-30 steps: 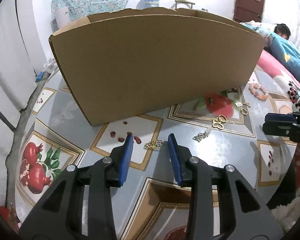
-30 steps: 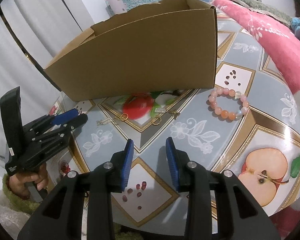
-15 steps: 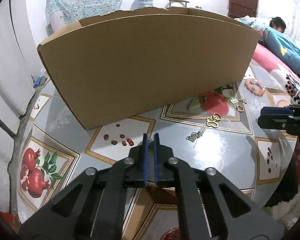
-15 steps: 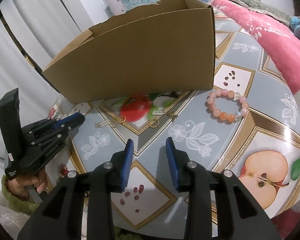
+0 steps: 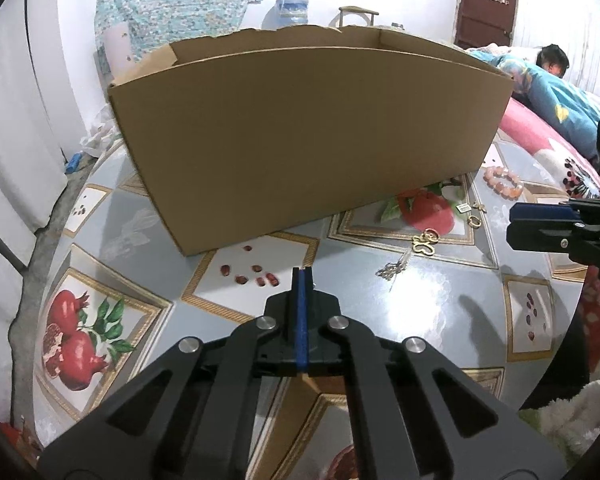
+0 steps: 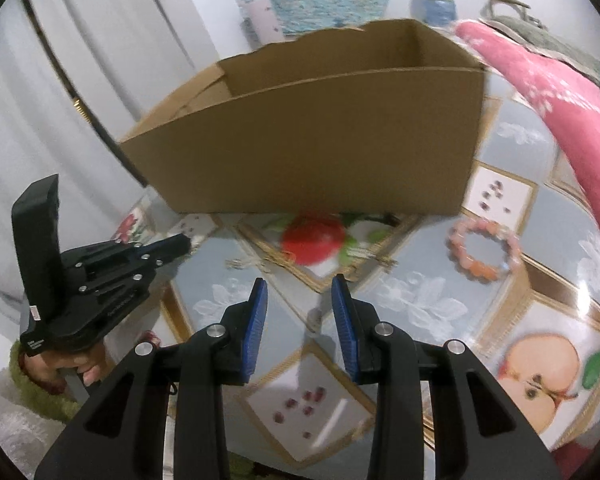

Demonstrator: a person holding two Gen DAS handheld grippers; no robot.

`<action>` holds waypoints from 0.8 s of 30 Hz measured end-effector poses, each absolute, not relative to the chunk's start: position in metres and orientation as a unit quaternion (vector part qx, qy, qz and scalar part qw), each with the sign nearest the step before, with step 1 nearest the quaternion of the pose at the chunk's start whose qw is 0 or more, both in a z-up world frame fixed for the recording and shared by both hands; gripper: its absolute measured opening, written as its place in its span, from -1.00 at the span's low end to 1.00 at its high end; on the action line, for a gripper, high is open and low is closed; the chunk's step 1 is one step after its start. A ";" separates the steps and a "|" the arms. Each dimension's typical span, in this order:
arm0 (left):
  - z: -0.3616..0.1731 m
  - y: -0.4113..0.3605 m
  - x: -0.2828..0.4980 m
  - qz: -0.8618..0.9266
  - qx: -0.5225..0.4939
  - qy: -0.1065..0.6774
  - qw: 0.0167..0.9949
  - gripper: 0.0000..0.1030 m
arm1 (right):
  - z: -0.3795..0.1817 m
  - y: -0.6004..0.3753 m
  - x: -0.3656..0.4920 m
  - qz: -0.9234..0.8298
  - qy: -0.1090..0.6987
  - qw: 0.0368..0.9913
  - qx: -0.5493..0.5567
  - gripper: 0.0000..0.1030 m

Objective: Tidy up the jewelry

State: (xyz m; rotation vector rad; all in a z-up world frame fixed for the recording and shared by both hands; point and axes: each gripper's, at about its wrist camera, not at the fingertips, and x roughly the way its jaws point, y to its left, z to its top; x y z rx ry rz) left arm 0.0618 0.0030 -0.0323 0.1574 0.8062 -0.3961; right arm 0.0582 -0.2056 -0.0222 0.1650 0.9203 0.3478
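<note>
On the left, the left gripper (image 5: 302, 276) has closed since a second ago: its blue pads, then spread around a small gold chain piece, now press flat together over that spot, and the piece itself is hidden. Judged from this, the pick is made; the cardboard box (image 5: 308, 136) stands behind. Farther right, the right gripper (image 6: 298, 308) remains partly spread and empty, with the bead bracelet (image 6: 485, 249) on the tablecloth.

box (image 5: 308, 140): inside hidden by its front wall | right view: motion-blurred, small gold pieces (image 6: 364, 258) unreadable | left gripper (image 5: 302, 280): any held piece unseen
</note>
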 end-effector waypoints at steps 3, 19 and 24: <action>-0.031 0.012 0.060 -0.192 0.064 0.388 0.899 -1.00 | -0.023 -0.191 0.064 0.191 0.444 0.874 0.060 -0.36; -0.030 0.035 0.058 -0.206 0.024 0.377 0.903 -1.00 | -0.030 -0.129 0.087 0.247 0.445 0.859 -0.051 -0.36; -0.029 0.038 0.059 -0.208 0.022 0.376 0.903 -1.00 | -0.035 -0.116 0.094 0.260 0.448 0.850 -0.093 -0.36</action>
